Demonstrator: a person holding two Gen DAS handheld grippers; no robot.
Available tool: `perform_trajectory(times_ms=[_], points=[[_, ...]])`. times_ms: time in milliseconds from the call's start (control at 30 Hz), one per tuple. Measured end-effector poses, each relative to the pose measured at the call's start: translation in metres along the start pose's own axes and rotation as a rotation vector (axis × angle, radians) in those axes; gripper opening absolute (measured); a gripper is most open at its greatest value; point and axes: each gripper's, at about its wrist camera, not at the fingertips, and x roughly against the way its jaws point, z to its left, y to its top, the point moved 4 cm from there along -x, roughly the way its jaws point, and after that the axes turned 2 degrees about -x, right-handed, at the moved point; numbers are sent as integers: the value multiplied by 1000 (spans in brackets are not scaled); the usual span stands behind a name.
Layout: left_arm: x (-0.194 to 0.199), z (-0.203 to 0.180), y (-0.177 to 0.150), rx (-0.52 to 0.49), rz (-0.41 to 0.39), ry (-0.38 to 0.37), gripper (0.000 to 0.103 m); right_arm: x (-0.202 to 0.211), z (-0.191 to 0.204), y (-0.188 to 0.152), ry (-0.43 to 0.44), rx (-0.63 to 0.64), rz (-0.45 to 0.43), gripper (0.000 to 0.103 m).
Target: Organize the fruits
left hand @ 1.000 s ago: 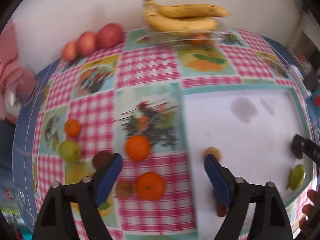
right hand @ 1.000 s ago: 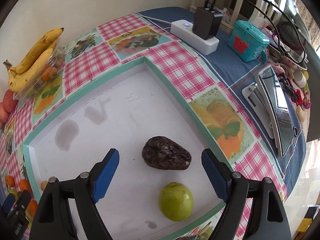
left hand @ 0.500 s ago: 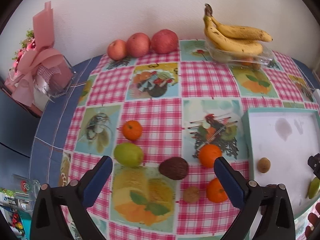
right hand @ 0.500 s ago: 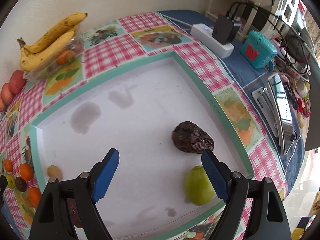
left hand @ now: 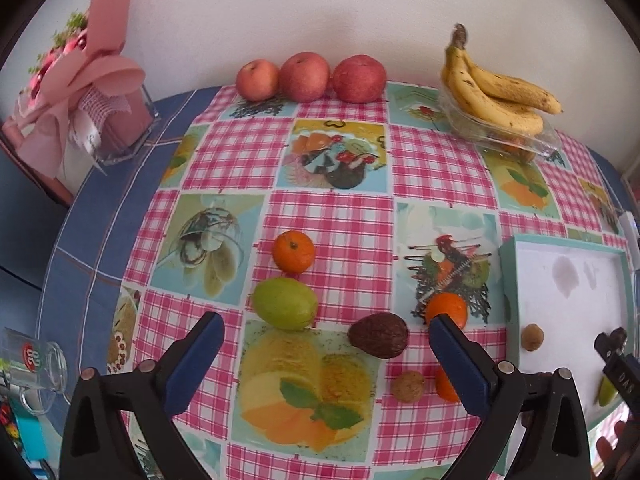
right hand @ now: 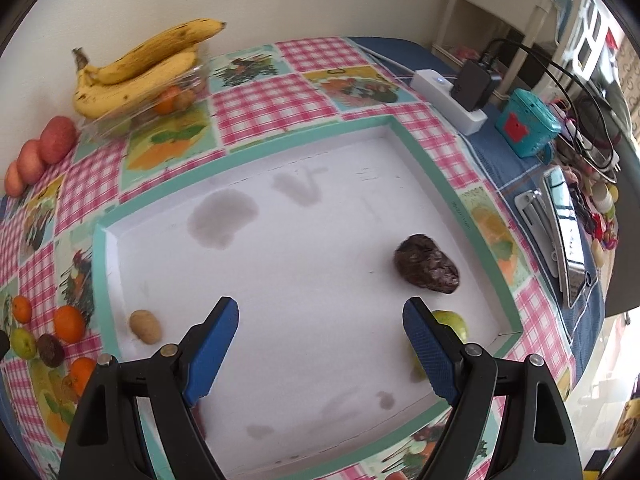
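Since a second ago: your left gripper (left hand: 324, 354) swung left off the tray and now looks over the loose fruit; your right gripper (right hand: 320, 344) pulled back, so the avocado in the tray sits up and right of it instead of between the fingers.
Left fingers: spread wide, holding nothing, hanging over the checked tablecloth (left hand: 332, 216).
Right fingers: also wide apart and empty, above the white tray (right hand: 120, 256).
Between your left fingers: a green pear-ish fruit (left hand: 285, 303), a dark wrinkled avocado (left hand: 379, 335) and a small walnut (left hand: 407, 386).
Oranges: one mandarin (left hand: 293, 251) just behind the green fruit, one orange (left hand: 447, 309) right at your right-hand pad, another mostly hidden behind it.
In the tray: wrinkled avocado (right hand: 426, 264) near the right wall, green fruit (right hand: 452, 324) half behind your right pad, a small brown nut (right hand: 145, 326) by the left wall.
Back wall: three red apples (left hand: 310, 77) in a row, bananas (left hand: 496, 88) lying on a clear plastic box.
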Motion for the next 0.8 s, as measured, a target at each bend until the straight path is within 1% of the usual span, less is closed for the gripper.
perform_trajectory(times_ms=[100, 167, 267, 433, 500, 700, 800], points=[[-5, 11, 0, -10, 9, 28, 103, 0, 14, -2, 23, 19, 11, 85], [-8, 21, 0, -13, 16, 47, 103, -1, 22, -5, 22, 21, 20, 85], [-9, 41, -1, 17, 20, 67, 103, 0, 40, -8, 51, 34, 28, 85], [-10, 75, -2, 99, 24, 79, 103, 9, 76, -14, 98, 84, 24, 85], [-9, 88, -3, 127, 23, 85, 103, 13, 89, -17, 130, 94, 24, 85], [-5, 109, -3, 170, 11, 93, 103, 22, 122, -26, 203, 122, 35, 85], [-1, 114, -2, 187, 0, 80, 103, 25, 133, -30, 228, 140, 45, 85]])
